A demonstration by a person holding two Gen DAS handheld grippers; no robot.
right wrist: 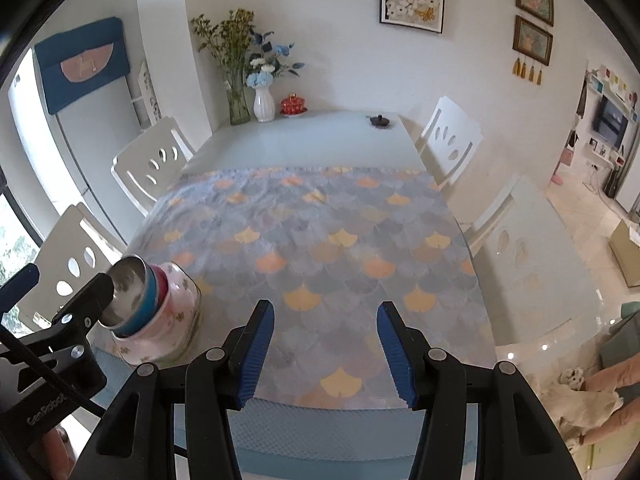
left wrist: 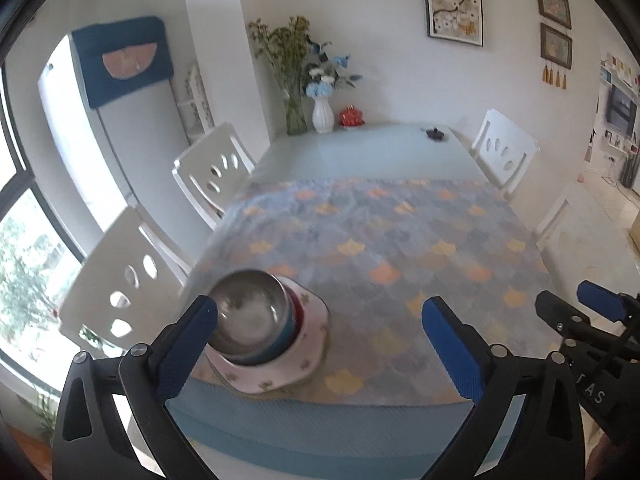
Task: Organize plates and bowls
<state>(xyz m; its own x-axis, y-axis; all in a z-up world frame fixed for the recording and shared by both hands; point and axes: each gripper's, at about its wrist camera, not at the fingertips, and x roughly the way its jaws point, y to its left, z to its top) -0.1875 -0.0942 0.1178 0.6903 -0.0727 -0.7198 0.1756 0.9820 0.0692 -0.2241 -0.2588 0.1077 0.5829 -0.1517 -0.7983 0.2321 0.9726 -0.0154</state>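
A steel bowl (left wrist: 250, 314) sits nested in a blue bowl and a red bowl, all stacked on a pink floral plate (left wrist: 304, 354) near the table's front left corner. The stack also shows in the right wrist view (right wrist: 132, 292) with the pink dish (right wrist: 172, 320) under it. My left gripper (left wrist: 320, 336) is open, its left finger close beside the stack, holding nothing. My right gripper (right wrist: 326, 344) is open and empty above the front edge of the patterned cloth (right wrist: 304, 240). The left gripper's tip shows in the right wrist view (right wrist: 56, 292).
White chairs (left wrist: 212, 172) stand along both sides of the table. Vases with flowers (right wrist: 264, 104), a red lidded pot (right wrist: 294, 106) and a small dark object (right wrist: 379, 121) stand at the far end. A white pet and a hand (right wrist: 600, 396) are at lower right.
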